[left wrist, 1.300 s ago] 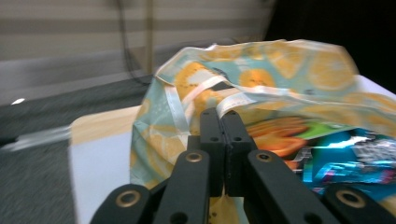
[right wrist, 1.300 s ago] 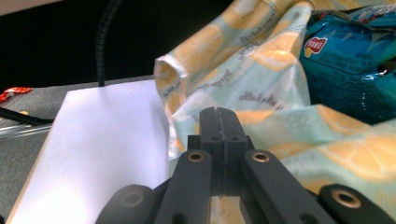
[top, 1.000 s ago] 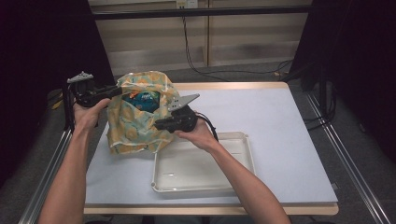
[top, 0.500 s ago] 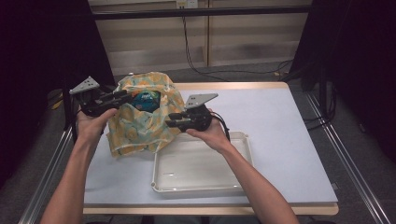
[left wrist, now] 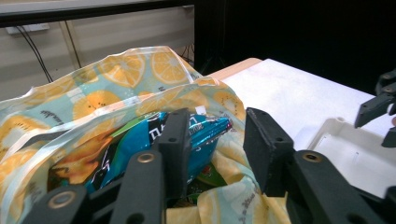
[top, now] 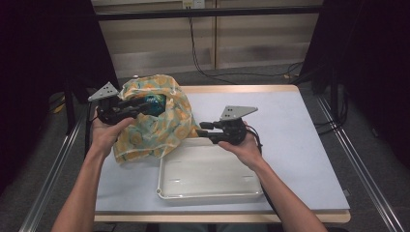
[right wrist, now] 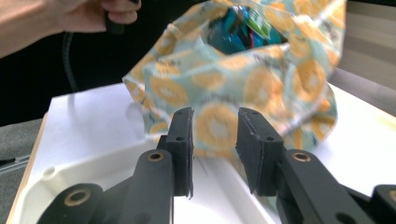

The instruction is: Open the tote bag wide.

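Observation:
A soft bag (top: 159, 133) printed with orange slices stands at the table's left, its mouth open. A blue snack packet (top: 155, 100) lies inside it. My left gripper (top: 153, 103) points into the mouth. In the left gripper view the bag (left wrist: 140, 74) and the packet (left wrist: 140, 140) sit just behind my left gripper (left wrist: 217, 122). Its jaws have just been opening and press on nothing. My right gripper (top: 201, 128) hovers just right of the bag, at the far edge of a white tray (top: 208, 195). In its own view my right gripper (right wrist: 215, 116) faces the bag (right wrist: 261, 79); its jaws have just been opening and are empty.
The tray (right wrist: 93, 163) lies empty at the front middle of the white table (top: 300, 145). Metal rails run along both sides. Cables (top: 203, 63) hang behind the far edge. Bare table stretches to the right of the tray.
My right gripper has let go of the bag's side and drawn back to the right. My left gripper has shifted right toward the bag's mouth. Both pairs of jaws stand wider.

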Available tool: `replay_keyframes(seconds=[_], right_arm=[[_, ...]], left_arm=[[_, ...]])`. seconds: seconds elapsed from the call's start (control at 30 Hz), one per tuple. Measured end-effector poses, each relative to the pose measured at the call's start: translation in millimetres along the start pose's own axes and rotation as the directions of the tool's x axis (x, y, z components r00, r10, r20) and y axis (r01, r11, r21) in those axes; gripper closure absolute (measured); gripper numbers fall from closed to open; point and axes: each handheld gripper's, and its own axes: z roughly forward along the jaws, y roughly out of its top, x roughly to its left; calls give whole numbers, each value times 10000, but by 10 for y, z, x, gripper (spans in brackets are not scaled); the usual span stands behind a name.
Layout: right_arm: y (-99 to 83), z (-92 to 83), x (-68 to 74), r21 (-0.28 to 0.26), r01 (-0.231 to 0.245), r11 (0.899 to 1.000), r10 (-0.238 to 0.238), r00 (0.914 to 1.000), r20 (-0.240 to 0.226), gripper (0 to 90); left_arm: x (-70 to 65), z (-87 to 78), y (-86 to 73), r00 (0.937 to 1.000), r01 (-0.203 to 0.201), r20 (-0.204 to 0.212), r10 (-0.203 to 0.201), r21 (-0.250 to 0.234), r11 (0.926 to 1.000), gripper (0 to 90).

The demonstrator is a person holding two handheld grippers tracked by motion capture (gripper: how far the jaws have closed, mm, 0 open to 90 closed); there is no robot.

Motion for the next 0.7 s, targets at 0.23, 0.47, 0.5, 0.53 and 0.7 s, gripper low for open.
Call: replay_keyframes(seconds=[0.23,0.47,0.5,0.53,0.7], right_arm=[[-100,-343,18,-211,-131,9997,136,9997,212,663],[-255,-598,124,12,-142,9999,142,9993,332,637],[-285,-624,143,116,-85,9999,81,9992,389,629],[-317,-653,157,96,-115,9999,111,9991,397,626],[-470,-774,165,-21,-399,9992,399,9979,512,622]], left_arm=[[86,141,41,9996,210,-189,-204,279,9994,548],[87,271,26,9996,-96,-264,116,741,9972,477],[79,289,18,9988,-217,-413,253,840,9962,469],[83,302,14,9987,-250,-412,289,907,9956,456],[125,332,52,9981,-341,-489,385,887,9955,432]])
